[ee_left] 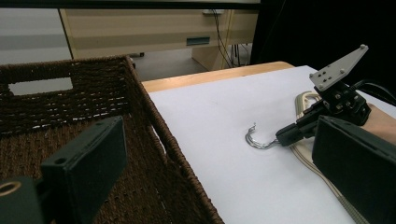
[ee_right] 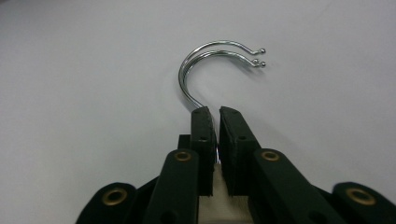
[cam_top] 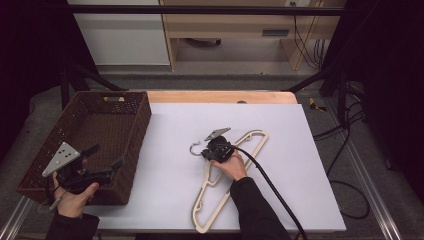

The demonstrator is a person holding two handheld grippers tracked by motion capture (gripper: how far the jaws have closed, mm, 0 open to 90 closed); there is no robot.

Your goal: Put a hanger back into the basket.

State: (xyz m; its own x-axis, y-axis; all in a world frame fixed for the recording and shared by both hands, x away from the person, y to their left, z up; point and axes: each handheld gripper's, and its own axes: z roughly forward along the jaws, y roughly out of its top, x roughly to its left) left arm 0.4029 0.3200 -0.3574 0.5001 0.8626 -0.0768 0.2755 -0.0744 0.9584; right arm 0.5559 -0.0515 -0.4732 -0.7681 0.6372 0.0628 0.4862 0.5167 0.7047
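left gripper [cam_top: 107, 162] over wicker basket [cam_top: 131, 107] — hangers [cam_top: 235, 175] beside, well apart

A wicker basket [cam_top: 107, 125] sits at the table's [cam_top: 280, 130] nine o'clock edge, its near end overhanging toward seven. The left gripper [cam_top: 102, 162] hovers over that near end — at about eight o'clock — with its jaws wide apart. Right of the basket, near table centre, lie stacked clothes hangers [cam_top: 227, 180], bodies running from one o'clock down to six, the metal hooks [ee_right: 210, 70] pointing toward nine. The right gripper [cam_top: 209, 150] sits on the hanger necks — jaws nearly closed around the hook stems.
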